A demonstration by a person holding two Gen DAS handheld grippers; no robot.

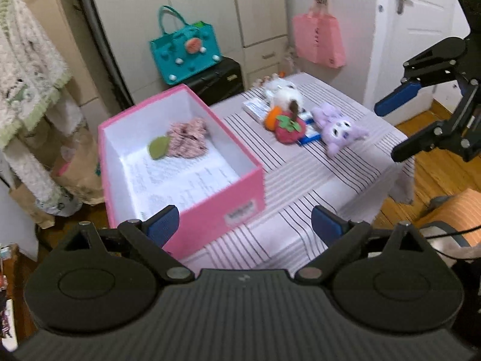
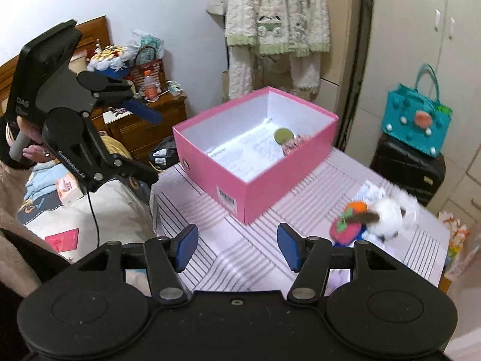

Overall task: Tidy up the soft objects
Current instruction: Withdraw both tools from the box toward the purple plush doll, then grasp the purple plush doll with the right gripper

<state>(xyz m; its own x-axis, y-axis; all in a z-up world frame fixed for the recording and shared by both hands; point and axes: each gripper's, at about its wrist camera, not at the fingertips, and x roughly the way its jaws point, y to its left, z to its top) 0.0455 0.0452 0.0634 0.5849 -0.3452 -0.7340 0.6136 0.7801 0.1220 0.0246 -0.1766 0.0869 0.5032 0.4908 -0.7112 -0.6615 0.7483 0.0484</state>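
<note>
My left gripper (image 1: 245, 225) has its fingers (image 1: 163, 224) spread wide and released, with nothing between them; it hangs over the near edge of the striped tabletop (image 1: 303, 186), its left finger just in front of the pink box (image 1: 210, 207). My right gripper (image 2: 237, 248) is likewise released, its blue fingers (image 2: 288, 248) well apart and empty, above the tabletop (image 2: 228, 258) and near the box's (image 2: 270, 186) closest corner. In the left wrist view I see the right gripper (image 1: 393, 129) raised off the tabletop's right edge, also spread. The box stands open on the left part of the tabletop, and inside it, on a printed paper sheet (image 1: 180, 177), lies a pink knitted soft piece (image 1: 188, 140) with a green leaf (image 1: 158, 148) at the far end. Outside the box, grouped together on the far side of the tabletop, lie a red strawberry plush (image 1: 290, 129) touching an orange carrot plush (image 1: 272, 117), a white fluffy plush (image 1: 285, 93) behind them, and a purple plush (image 1: 338, 128) just to their right. Flat blue-and-white packets (image 1: 308, 137) lie underneath this group. Beyond the tabletop, a teal bag (image 1: 186, 51) rests on a black case (image 1: 216, 81), and a pink bag (image 1: 318, 40) hangs on the wall.
</note>
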